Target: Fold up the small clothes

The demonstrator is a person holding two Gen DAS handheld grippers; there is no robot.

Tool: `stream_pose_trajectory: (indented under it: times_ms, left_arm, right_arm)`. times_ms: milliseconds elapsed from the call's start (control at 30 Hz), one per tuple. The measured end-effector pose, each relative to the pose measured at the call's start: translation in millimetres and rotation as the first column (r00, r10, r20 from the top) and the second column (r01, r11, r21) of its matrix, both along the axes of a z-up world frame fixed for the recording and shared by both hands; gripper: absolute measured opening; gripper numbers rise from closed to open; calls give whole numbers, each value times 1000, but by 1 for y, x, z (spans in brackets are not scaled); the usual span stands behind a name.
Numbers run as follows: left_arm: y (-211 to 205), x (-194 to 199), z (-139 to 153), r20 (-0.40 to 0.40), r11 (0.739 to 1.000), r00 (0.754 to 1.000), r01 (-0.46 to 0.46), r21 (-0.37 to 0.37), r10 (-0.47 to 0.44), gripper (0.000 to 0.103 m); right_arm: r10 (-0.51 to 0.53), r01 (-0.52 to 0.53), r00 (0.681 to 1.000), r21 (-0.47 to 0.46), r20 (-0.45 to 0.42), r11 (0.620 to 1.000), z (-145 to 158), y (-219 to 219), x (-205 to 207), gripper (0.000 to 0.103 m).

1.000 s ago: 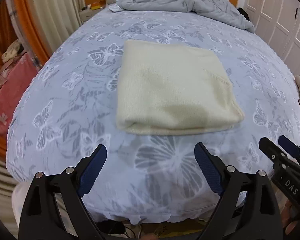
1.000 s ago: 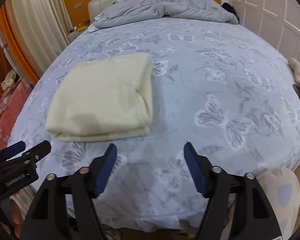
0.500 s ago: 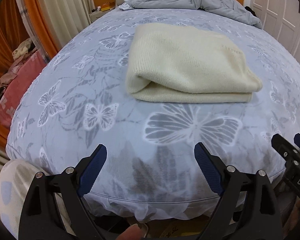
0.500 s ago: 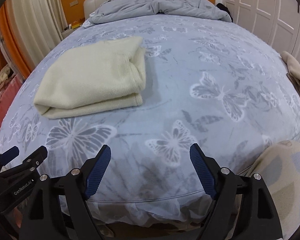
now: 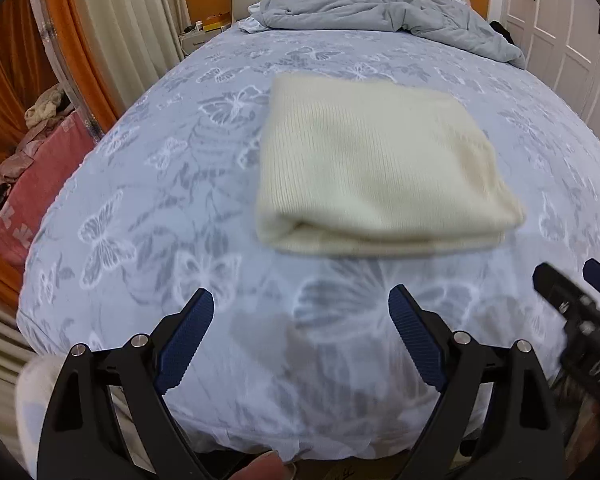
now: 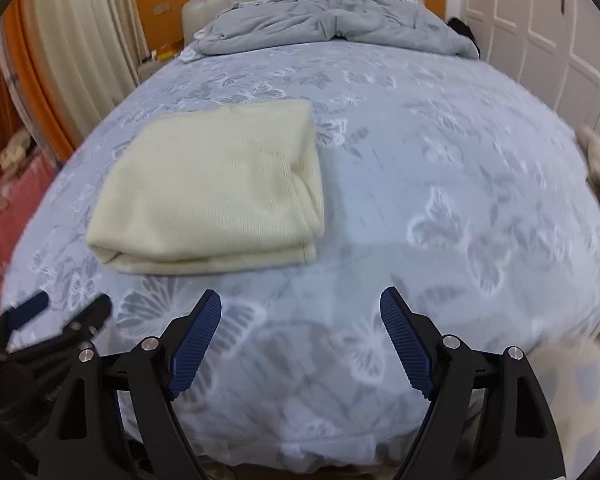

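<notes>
Sweater (image 5: 376,176), cream and folded, lies on a butterfly-print bed (image 5: 172,184).
Left wrist view: the left gripper (image 5: 302,334) hangs spread and empty short of the sweater. Right wrist view: the right gripper (image 6: 300,330) is likewise released, the sweater ahead to its left.

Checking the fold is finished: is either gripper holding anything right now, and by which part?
Nothing is held. The left gripper and right gripper are both open and empty, short of the folded cream garment.
</notes>
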State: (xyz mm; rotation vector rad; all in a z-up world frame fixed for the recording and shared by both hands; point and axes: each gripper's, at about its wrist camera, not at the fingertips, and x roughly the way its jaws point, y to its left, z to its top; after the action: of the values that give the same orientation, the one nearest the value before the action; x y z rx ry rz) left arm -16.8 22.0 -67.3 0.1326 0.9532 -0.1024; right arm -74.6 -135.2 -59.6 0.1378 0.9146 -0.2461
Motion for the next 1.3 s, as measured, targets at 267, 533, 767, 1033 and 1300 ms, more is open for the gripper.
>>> stream_pose_trajectory:
  times_ms: [267, 533, 767, 1033, 1300]
  left_arm:
    - [2, 22, 5, -99, 1000, 995, -24, -6, 23, 87]
    - [2, 21, 7, -166, 1000, 986, -29, -8, 27, 87]
    - [-3, 22, 7, -182, 1000, 983, -20, 6, 21, 87]
    - [-7, 24, 15, -172, 1000, 985, -27, 17, 29, 87]
    - [-9, 22, 22, -140, 999, 990, -26, 32, 30, 87]
  right_arm:
    - [-24, 27, 995, 34, -94, 999, -2, 4, 13, 79]
    - [-23, 30, 991, 47, -134, 998, 0, 13, 15, 79]
    - [-37, 47, 989, 67, -142, 997, 2, 6, 16, 79]
    - [-44, 55, 990, 75, -136, 996, 7, 2, 16, 79]
    - [-54, 62, 991, 60, -124, 996, 12, 2, 14, 80]
